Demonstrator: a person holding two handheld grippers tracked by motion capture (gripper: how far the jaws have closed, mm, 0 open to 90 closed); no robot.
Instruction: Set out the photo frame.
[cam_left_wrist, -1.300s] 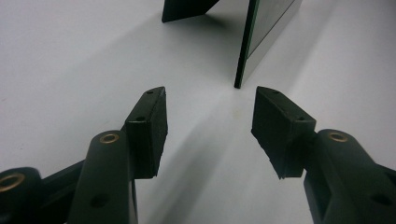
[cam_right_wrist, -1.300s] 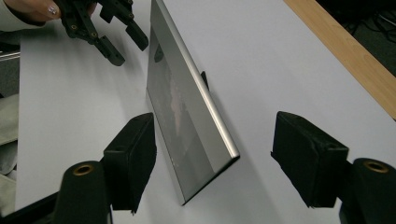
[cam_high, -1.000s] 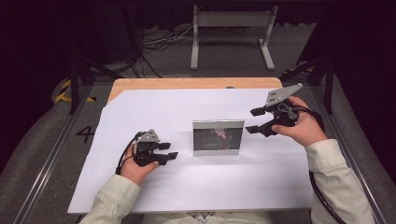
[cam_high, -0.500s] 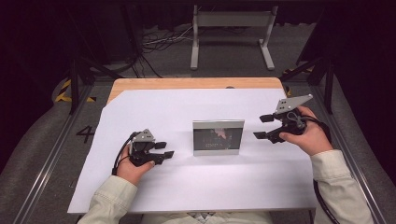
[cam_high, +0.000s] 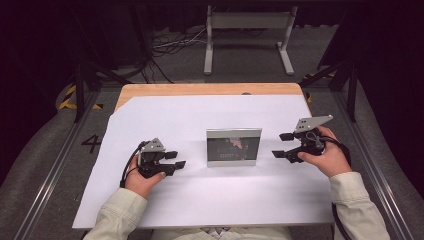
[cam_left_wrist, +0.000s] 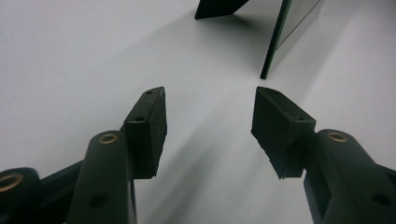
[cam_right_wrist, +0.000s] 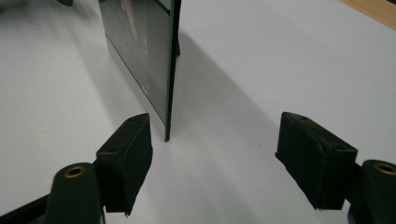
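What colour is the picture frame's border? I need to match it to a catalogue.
Silver-grey around a dark picture; the picture frame shows it best in the high view.

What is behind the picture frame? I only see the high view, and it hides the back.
Observer: A dark prop stand sticks out behind the frame; the left gripper view shows it on the paper.
Operator: Is the frame between the right hand-held gripper's fingers yet?
Observer: Its near edge stands in the gap, close to one finger, not touching; the right hand-held gripper is open.
Operator: And the left one?
Observer: The left hand-held gripper is open too, with the frame's edge farther ahead of its fingers.
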